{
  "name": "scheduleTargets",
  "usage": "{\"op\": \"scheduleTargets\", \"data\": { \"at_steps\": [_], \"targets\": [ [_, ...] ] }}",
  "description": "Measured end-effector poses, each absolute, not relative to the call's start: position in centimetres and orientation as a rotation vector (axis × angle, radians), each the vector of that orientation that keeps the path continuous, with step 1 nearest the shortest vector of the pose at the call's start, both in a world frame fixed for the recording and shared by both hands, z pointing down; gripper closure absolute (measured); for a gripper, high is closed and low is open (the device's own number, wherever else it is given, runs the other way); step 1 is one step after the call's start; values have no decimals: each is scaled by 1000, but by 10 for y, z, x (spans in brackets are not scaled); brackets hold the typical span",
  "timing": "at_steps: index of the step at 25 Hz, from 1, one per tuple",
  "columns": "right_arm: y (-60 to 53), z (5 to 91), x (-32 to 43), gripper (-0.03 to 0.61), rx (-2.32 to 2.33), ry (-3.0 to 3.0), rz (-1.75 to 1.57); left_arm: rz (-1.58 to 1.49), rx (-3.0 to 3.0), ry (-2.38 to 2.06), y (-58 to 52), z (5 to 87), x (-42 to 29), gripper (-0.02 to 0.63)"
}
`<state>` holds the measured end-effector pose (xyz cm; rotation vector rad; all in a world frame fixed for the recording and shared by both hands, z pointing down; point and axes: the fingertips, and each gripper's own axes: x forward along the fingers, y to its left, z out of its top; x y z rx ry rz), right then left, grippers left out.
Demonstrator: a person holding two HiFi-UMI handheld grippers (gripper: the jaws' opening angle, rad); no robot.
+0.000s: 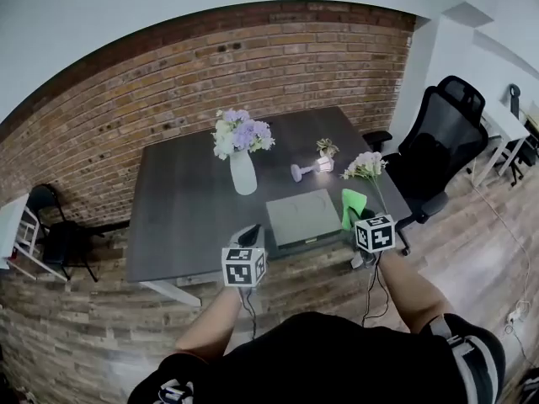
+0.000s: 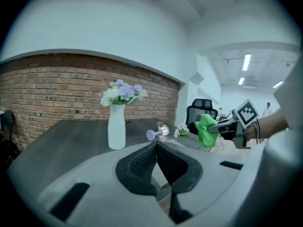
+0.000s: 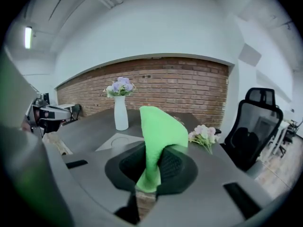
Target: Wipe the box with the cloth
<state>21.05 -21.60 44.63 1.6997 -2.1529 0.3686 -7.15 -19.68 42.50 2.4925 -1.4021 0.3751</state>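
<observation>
A flat grey box (image 1: pixel 302 217) lies near the front edge of the dark table (image 1: pixel 181 209); it also shows in the right gripper view as a pale slab (image 3: pixel 116 141). My right gripper (image 1: pixel 360 219) hangs just right of the box, shut on a bright green cloth (image 1: pixel 352 206) that stands up from its jaws (image 3: pixel 158 136). My left gripper (image 1: pixel 249 238) hovers at the table's front edge, left of the box, jaws shut with nothing between them (image 2: pixel 156 150). In the left gripper view, the cloth (image 2: pixel 206 130) shows at the right.
A white vase of purple flowers (image 1: pixel 242 154) stands behind the box. A small lilac object (image 1: pixel 308 168) and a loose pink flower sprig (image 1: pixel 365 167) lie to the back right. A black office chair (image 1: pixel 438 146) stands at the table's right side; brick wall beyond.
</observation>
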Motion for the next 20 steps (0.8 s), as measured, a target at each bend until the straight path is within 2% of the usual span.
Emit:
{"op": "scheduleTargets", "data": {
  "at_steps": [9,20],
  "targets": [
    [-192,446,258,535,1768,-2137,406,397,2570,-1287,-189,422,-7,606],
    [-203,461,246,535,1676,-2194,445,384,2490,-1414,-179,422,-26,606]
  ]
}}
